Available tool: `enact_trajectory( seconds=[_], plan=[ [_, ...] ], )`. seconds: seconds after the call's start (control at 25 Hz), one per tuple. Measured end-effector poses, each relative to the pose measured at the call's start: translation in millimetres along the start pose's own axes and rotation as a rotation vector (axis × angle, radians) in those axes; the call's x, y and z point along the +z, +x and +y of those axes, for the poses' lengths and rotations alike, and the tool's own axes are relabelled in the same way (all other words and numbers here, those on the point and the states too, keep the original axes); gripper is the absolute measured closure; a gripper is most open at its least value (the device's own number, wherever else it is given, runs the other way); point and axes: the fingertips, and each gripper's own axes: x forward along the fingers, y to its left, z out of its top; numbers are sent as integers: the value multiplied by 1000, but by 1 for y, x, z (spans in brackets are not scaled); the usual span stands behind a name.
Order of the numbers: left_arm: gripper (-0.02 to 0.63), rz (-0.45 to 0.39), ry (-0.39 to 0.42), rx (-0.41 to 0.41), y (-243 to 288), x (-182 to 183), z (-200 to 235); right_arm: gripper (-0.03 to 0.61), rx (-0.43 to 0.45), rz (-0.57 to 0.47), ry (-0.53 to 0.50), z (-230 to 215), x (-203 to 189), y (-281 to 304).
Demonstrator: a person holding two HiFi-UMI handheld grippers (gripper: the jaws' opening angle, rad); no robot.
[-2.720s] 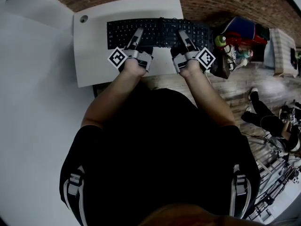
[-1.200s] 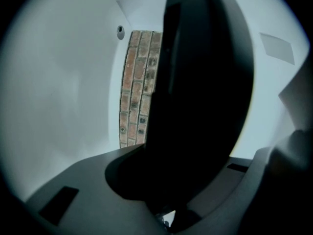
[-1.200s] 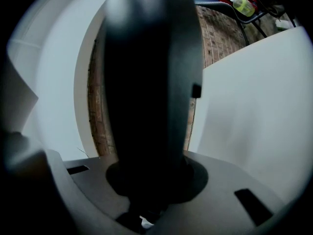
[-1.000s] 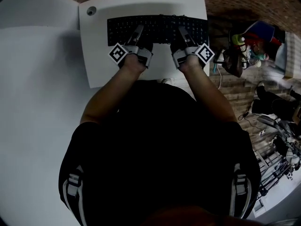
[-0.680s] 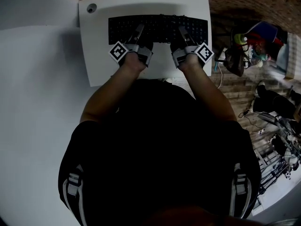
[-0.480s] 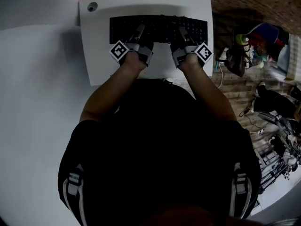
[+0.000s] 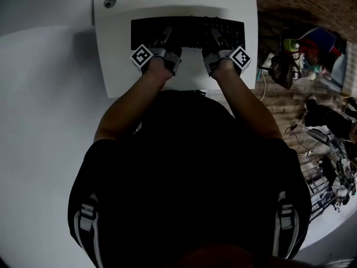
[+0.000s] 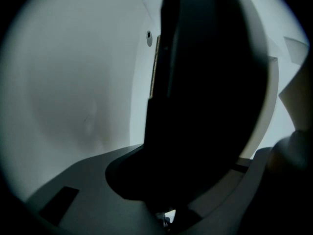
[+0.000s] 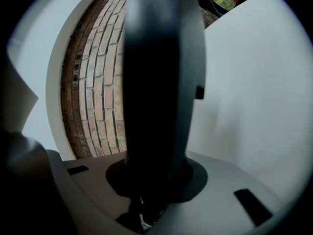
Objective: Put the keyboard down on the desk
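Observation:
A black keyboard (image 7: 189, 31) lies lengthwise over the far half of the white desk (image 7: 120, 66). My left gripper (image 7: 165, 38) is shut on its near edge left of the middle. My right gripper (image 7: 216, 37) is shut on the same edge right of the middle. In the left gripper view the keyboard (image 8: 205, 82) shows as a dark slab standing between the jaws of that gripper (image 8: 195, 151). The right gripper view has the keyboard (image 9: 156, 82) edge-on, held in that gripper (image 9: 151, 173). Whether the keyboard touches the desktop I cannot tell.
A round cable hole (image 7: 110, 1) sits in the desk's far left corner. A brick wall (image 9: 93, 97) runs behind the desk. Right of the desk, bags and a green bottle (image 7: 290, 44) crowd the wooden floor. A white wall (image 7: 39, 121) stands at the left.
Both grippers and the keyboard have shifted a little left over the desk, so the keyboard's right end now sits inside the desk's right edge. Both grips are unchanged.

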Motion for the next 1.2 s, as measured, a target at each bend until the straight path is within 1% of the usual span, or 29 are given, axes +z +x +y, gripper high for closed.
enact_trajectory(
  seconds=[0.12, 0.24, 0.4, 0.52, 0.76, 0.92, 1.08, 1.2],
  plan=[
    [515, -7, 1, 40, 1, 8, 21, 474, -9, 6, -7, -10, 1, 8],
    [515, -12, -28, 61, 4, 15, 23, 476, -27, 9, -1, -14, -3, 18],
    [515, -13, -32, 84, 6, 23, 22, 476, -53, 12, 8, -21, -6, 26],
    [515, -24, -48, 108, 4, 22, 34, 476, -70, 18, 20, -28, -8, 28],
    [515, -26, -56, 136, 12, 37, 43, 476, -88, 26, 14, -41, -8, 45],
    [515, -31, -67, 167, 13, 39, 51, 476, -120, 30, 35, -50, -8, 47],
    [515, -34, -63, 179, 13, 39, 56, 476, -112, 35, 30, -54, -5, 49],
    [515, -38, -65, 184, 15, 40, 60, 476, -124, 41, 35, -60, -4, 51]
  ],
)
